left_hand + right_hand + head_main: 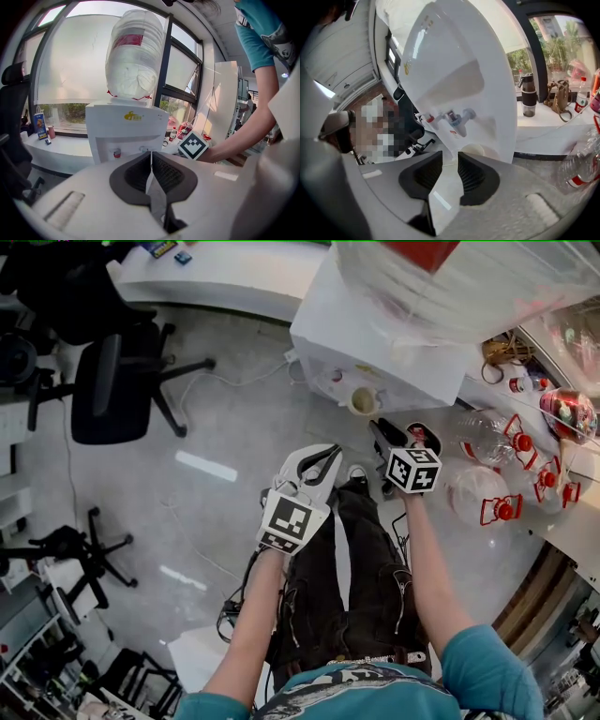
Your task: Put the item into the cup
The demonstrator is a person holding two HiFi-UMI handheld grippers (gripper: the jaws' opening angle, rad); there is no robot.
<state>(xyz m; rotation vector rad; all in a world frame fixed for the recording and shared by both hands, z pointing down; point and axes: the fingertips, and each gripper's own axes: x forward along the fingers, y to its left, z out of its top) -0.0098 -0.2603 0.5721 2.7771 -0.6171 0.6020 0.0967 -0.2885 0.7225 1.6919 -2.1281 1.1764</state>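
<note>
Left hand-held gripper (326, 457): held at waist height over the floor. Its jaws are pressed together, with only a thin seam seen between the pads in the left gripper view, and nothing is pinched.
Left aim: pointed at the front of the water dispenser (126, 133). No cup is made out in the left gripper view.
Cup (364, 401): stood upright, mouth up, in the dispenser's recess below the taps (457, 117). Its contents cannot be told.
Key relation: the cup is found ahead of both grippers, between their lines in the head view. It lies up and to the right of the left one, and up and slightly to the left of the right one.
Nearer arm: the right is judged nearer, since the cup's rim (474, 150) is seen just past its jaw tips.
Right hand-held gripper (401, 432): its jaws are parted by a moderate gap. Only the white dispenser front is seen through the gap, and nothing is gripped or touched.
Item: none is held by either gripper, and which thing is meant cannot be told.
Bottles (487, 493): laid on the counter (586, 470) at far right, with red caps and handles, well apart from the cup.
Step judged: the pick-up is not yet made, so an item would have to be fetched before the cup is approached.
</note>
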